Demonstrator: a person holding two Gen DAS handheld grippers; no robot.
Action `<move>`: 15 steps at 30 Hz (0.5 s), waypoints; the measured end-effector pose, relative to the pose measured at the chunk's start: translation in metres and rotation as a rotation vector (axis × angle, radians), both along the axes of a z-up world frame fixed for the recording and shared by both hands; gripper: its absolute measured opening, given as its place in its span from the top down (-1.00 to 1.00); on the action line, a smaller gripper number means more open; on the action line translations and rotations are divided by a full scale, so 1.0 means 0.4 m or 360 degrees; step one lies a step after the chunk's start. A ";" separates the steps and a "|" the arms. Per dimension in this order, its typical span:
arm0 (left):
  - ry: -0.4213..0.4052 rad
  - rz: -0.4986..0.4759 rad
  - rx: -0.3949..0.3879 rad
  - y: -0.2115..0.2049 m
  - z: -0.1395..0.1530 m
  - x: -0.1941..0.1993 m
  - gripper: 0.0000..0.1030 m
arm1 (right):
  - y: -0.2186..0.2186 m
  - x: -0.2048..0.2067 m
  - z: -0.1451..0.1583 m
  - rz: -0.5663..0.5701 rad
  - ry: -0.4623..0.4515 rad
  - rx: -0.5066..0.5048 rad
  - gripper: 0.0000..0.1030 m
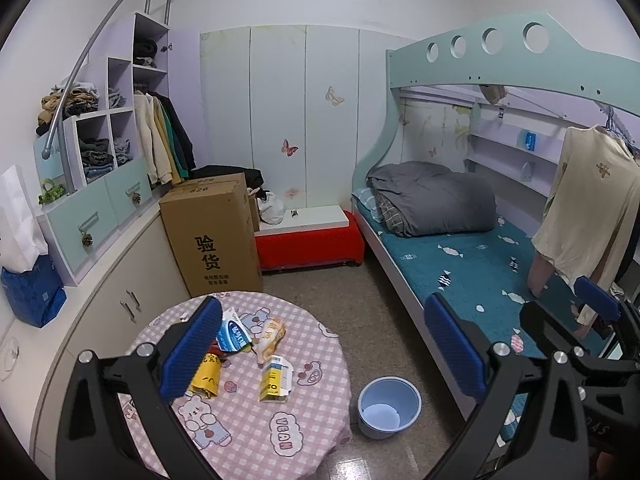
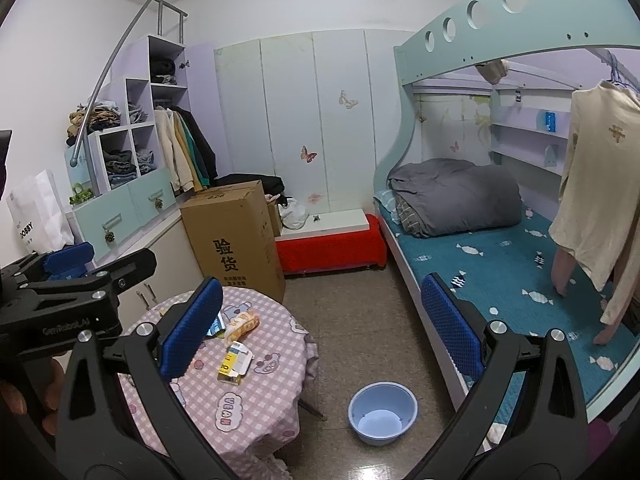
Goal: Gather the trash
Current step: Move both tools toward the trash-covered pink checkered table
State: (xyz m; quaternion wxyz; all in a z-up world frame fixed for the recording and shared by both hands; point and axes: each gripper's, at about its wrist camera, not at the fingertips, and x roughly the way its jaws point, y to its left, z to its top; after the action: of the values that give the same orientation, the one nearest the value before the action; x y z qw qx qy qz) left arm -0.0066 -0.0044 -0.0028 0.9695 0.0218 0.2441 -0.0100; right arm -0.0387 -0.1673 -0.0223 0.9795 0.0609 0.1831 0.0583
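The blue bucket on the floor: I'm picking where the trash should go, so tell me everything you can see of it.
The blue bucket is a round, pale blue tub, plastic by its look, with a rolled rim and walls tapering down to a lighter flat bottom. It stands upright and open on the speckled floor, between the round table with its pink checked cloth and the bed frame, touching neither. Nothing shows inside it. No handle is visible. Neither gripper is near it.

Pink-checked tablecloth (image 1: 256,432); pale blue bin (image 1: 389,406); yellow-white carton (image 1: 276,378); teal candy-print bedsheet (image 1: 472,264).
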 end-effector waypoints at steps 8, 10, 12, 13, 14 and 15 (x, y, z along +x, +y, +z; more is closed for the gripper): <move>0.0002 -0.0017 0.0000 -0.053 -0.007 -0.009 -0.92 | -0.054 -0.003 -0.002 -0.0010 0.0012 0.0005 -0.89; 0.0001 -0.0014 0.0003 -0.065 -0.009 -0.013 -0.92 | -0.055 -0.002 -0.003 -0.0004 0.0013 0.0009 -0.89; 0.0004 -0.0013 0.0002 -0.064 -0.010 -0.012 -0.92 | -0.064 -0.004 -0.006 0.0000 0.0015 0.0011 -0.89; 0.0005 -0.0015 0.0001 -0.063 -0.009 -0.012 -0.92 | -0.068 -0.005 -0.007 0.0003 0.0017 0.0012 -0.89; 0.0007 -0.0015 0.0002 -0.069 -0.008 -0.013 -0.92 | -0.074 -0.006 -0.009 0.0007 0.0020 0.0015 -0.89; 0.0009 -0.0012 0.0005 -0.076 -0.009 -0.015 -0.92 | -0.079 -0.007 -0.010 0.0010 0.0020 0.0015 -0.90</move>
State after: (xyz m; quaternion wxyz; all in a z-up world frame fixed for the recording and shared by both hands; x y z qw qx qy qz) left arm -0.0124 -0.0346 -0.0066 0.9687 0.0240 0.2466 -0.0133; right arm -0.0415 -0.1990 -0.0263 0.9778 0.0655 0.1893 0.0619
